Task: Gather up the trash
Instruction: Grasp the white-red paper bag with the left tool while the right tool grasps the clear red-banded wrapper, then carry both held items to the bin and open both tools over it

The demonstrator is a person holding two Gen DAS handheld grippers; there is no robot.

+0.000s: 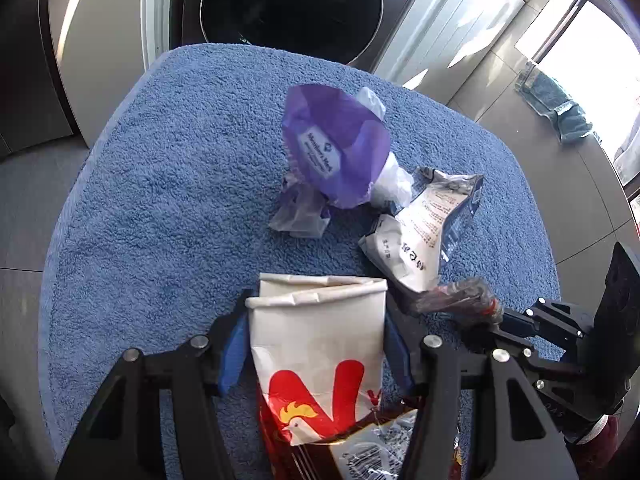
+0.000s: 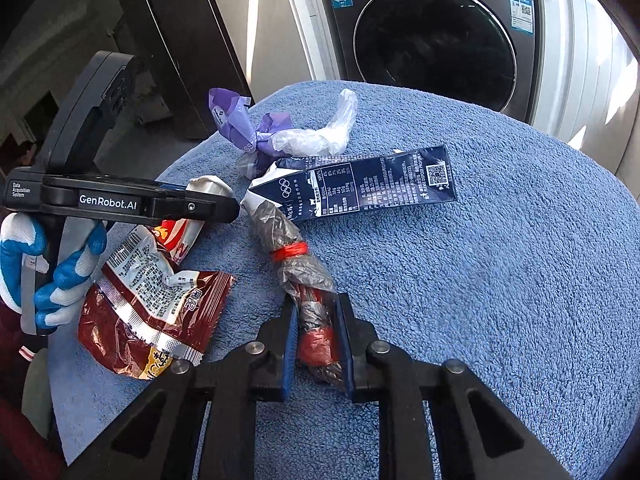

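Observation:
My left gripper (image 1: 316,308) is shut on a white paper bag with a red rooster print (image 1: 320,340); it also shows in the right wrist view (image 2: 208,188). My right gripper (image 2: 316,312) is shut on a grey plastic-wrapped bundle tied with red bands (image 2: 300,264), seen at the right in the left wrist view (image 1: 456,296). A crushed navy and white carton (image 2: 360,188) (image 1: 424,228), a purple wrapper with clear plastic (image 1: 336,148) (image 2: 256,132) and a red snack packet (image 2: 156,300) lie on the blue towel (image 2: 480,280).
The blue towel (image 1: 160,200) covers a round table. A front-loading washing machine (image 2: 436,36) (image 1: 292,0) stands behind it, with a white cabinet (image 1: 452,24) beside it. The tiled floor (image 1: 500,76) lies beyond the table edge.

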